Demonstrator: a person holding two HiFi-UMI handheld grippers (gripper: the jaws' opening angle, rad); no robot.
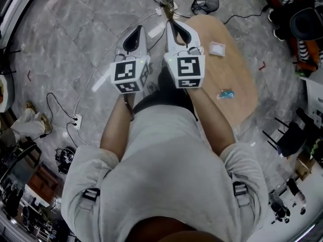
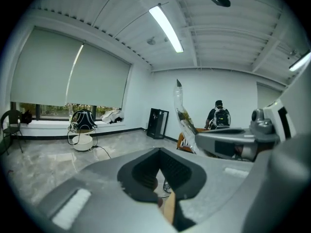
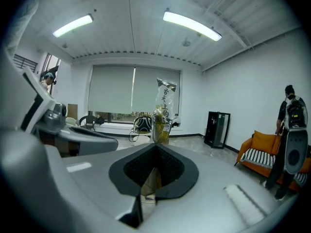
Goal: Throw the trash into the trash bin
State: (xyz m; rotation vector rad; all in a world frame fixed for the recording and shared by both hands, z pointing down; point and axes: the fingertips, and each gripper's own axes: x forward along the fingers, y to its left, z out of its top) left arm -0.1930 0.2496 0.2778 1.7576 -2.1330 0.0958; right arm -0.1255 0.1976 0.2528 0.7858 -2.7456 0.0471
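Note:
A clear snack wrapper (image 3: 164, 111) with yellow and brown print stands up from the tips of my right gripper (image 3: 155, 145), which is shut on its lower end. In the head view the wrapper (image 1: 167, 6) pokes out past the right gripper (image 1: 170, 21), and both grippers are held raised in front of the person's chest, side by side. The left gripper (image 1: 136, 29) is shut with nothing in it; its own view shows its tips (image 2: 159, 150) meeting and the wrapper (image 2: 181, 111) to the right. A black mesh bin (image 1: 205, 2) stands on the floor beyond the table's far end.
A wooden oval table (image 1: 241, 79) lies to the right, with a white scrap (image 1: 217, 48) and a blue wrapper (image 1: 225, 94) on it. Cables and a power strip (image 1: 76, 120) cross the marble floor at left. An orange sofa (image 3: 265, 152) and a person with a backpack (image 2: 219, 115) are further off.

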